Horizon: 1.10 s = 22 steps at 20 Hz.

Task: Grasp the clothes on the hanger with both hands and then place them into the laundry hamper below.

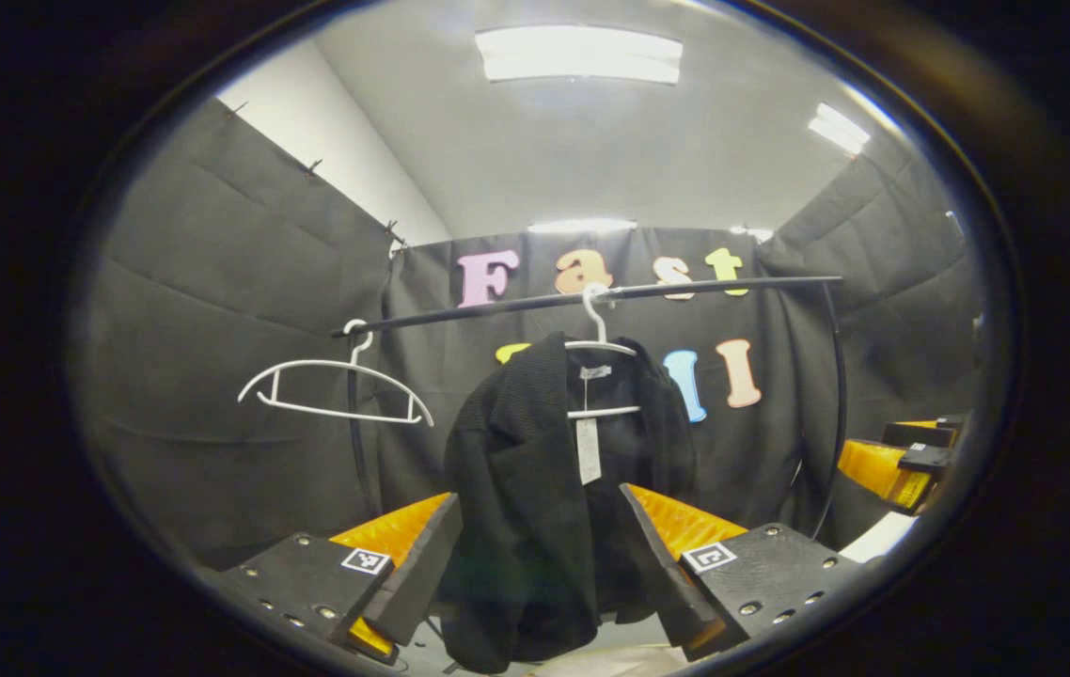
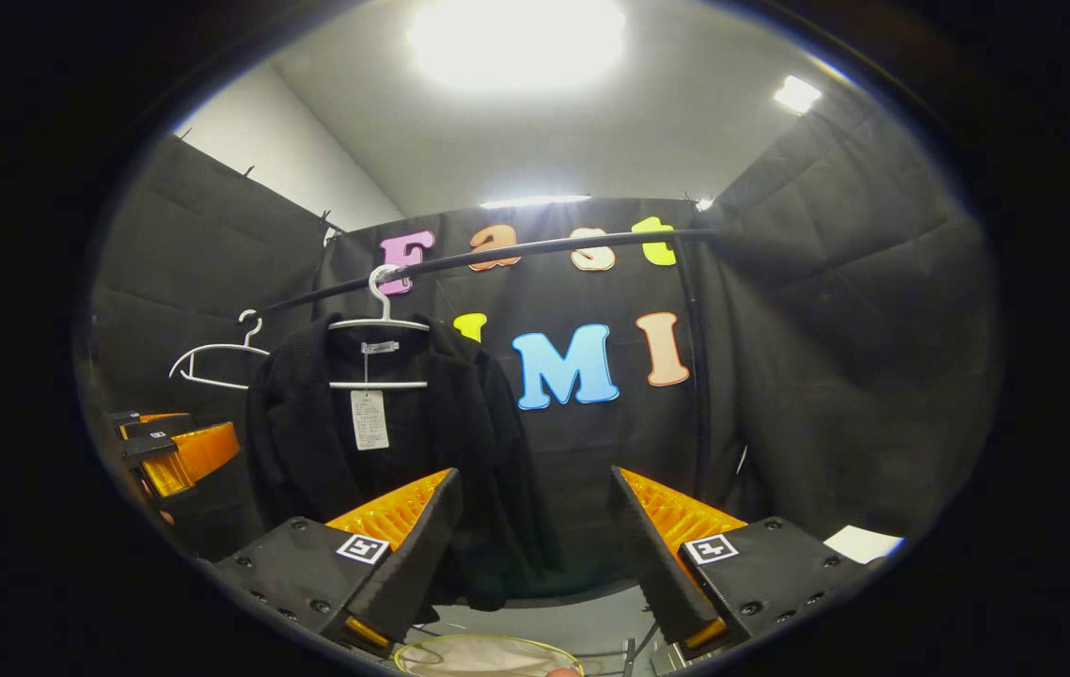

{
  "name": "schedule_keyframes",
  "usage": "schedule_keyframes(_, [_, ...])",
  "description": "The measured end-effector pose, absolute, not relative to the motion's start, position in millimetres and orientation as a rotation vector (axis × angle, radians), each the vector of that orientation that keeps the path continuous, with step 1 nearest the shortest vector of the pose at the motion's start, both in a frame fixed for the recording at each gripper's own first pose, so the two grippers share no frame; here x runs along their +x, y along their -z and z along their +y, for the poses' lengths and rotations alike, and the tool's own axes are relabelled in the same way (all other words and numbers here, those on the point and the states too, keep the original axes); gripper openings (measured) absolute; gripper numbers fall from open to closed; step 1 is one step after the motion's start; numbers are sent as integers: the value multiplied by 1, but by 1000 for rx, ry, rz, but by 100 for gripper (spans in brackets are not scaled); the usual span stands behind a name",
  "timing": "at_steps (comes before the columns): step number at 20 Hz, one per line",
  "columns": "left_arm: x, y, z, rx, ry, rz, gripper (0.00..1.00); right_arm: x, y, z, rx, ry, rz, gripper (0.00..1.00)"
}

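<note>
While the black jacket (image 1: 535, 489) hangs lengthwise downward from its white hanger (image 1: 603, 376) on the rail (image 1: 591, 297), it is framed dead ahead between the left gripper (image 1: 540, 555) fingers, spread apart and empty; right gripper (image 2: 535, 555), likewise spread, is aimed past its right edge. Hamper (image 2: 488, 655) rim is glimpsed below.

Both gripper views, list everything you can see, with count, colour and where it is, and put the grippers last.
Jacket: one, black, on a white hanger, middle of the rail, a white tag at its front.
Hanger with jacket: one, white, hooked on the rail.
Bare hanger: one, white, farther along the rail, beside the jacket.
Rail: one, black, across the back wall of the booth.
Laundry hamper: one, pale with a yellowish rim, at the bottom of the right gripper view.
Left gripper: open, in front of the jacket, holding nothing.
Right gripper: open, beside the jacket, holding nothing.
</note>
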State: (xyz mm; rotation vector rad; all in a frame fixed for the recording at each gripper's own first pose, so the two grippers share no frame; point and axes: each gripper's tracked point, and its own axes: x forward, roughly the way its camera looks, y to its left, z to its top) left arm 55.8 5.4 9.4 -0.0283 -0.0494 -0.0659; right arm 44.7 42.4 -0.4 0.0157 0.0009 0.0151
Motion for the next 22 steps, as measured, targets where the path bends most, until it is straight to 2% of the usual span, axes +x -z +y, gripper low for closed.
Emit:
schedule_keyframes(10, [100,-19,-15,8,-19,-68,97,123,-9,72,21,-205,-20,96])
schedule_keyframes(22, [173,-4,-30,39,-88,-44,97,202,-2,118,36,-364,-8,96])
